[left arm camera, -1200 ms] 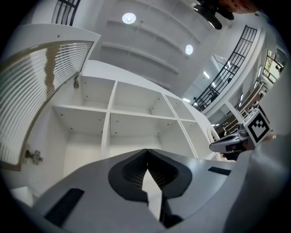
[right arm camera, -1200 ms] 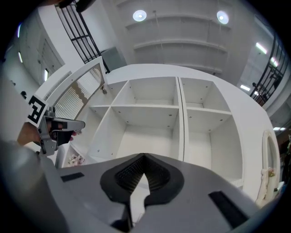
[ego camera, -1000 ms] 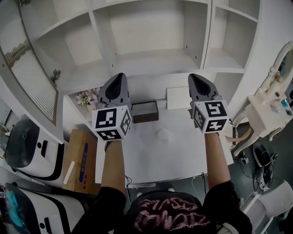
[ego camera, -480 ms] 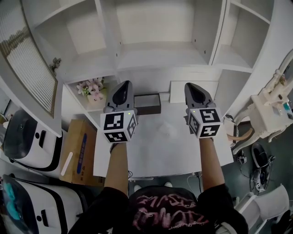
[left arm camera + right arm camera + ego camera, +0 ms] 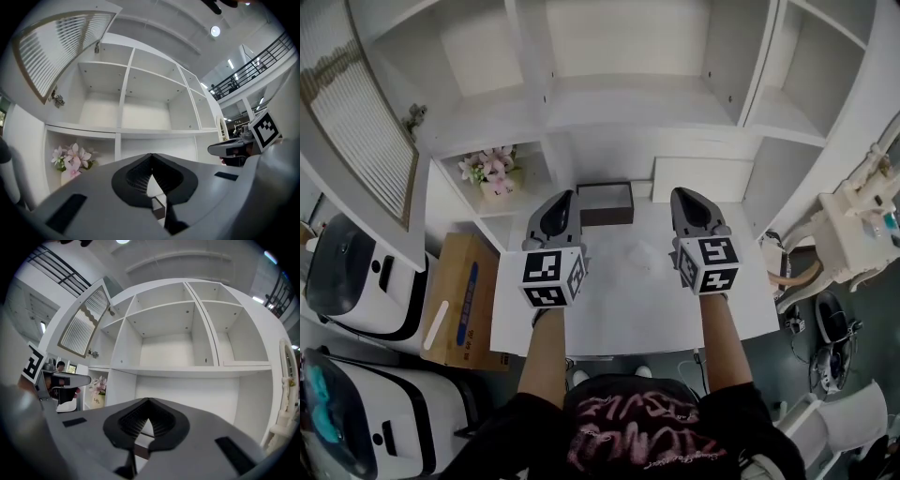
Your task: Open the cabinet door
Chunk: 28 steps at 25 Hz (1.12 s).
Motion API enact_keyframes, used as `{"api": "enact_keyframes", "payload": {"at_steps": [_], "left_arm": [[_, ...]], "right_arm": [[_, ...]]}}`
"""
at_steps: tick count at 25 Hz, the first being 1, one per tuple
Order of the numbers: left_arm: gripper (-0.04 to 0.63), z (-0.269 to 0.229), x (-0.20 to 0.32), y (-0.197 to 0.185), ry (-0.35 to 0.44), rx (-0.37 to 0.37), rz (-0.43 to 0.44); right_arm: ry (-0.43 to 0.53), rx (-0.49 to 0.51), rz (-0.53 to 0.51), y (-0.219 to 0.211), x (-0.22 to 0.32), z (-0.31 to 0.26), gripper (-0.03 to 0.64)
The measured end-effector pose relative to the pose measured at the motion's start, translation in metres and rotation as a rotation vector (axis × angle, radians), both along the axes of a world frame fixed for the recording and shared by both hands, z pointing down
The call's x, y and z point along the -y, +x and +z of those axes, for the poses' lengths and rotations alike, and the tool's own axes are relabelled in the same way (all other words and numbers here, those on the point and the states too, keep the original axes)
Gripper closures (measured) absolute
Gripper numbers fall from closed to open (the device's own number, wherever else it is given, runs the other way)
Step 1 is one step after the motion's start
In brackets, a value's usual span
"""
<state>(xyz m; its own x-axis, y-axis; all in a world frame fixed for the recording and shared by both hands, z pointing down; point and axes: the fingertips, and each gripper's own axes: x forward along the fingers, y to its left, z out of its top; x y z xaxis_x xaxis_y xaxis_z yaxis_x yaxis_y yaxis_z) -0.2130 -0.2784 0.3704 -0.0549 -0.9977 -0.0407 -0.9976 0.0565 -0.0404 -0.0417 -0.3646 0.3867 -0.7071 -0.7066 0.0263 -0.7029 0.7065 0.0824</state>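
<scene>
Above table [image 5: 628, 305], grippers [image 5: 561, 201] [image 5: 686, 197] level, parallel

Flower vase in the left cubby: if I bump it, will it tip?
Probably tips easily: the blooms spread wider than the small pale vase beneath. It looks light, so a nudge would likely slide or topple it. The cubby walls beside it may catch it.

Brings the left gripper [image 5: 563, 199] and the right gripper [image 5: 684, 197] down from in front of the cabinet shelf [image 5: 628, 103] to low over the white table [image 5: 628, 305]. Draws them slightly closer together. Leaves the dark box [image 5: 606, 202] level with their tips, not their marker cubes.
</scene>
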Motion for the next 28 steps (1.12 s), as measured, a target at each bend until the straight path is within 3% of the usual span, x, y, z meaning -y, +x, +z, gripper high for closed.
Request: {"api": "enact_keyframes", "payload": {"at_steps": [6,20,28], "left_arm": [[0.58,0.024,-0.013,-0.008,-0.036,-0.024,-0.023],[0.58,0.027,-0.043,-0.005,-0.039,0.048,-0.023],[0.58,0.042,-0.055,-0.014,-0.061,0.015,-0.065]], "right_arm": [[-0.041,0.022,-0.027,0.0,-0.013,0.018,0.603],[-0.063,0.019,-0.063,0.001,-0.043,0.04,0.603],[-0.074,0.007,-0.054,0.004,-0.048,0.053,0.603]]}}
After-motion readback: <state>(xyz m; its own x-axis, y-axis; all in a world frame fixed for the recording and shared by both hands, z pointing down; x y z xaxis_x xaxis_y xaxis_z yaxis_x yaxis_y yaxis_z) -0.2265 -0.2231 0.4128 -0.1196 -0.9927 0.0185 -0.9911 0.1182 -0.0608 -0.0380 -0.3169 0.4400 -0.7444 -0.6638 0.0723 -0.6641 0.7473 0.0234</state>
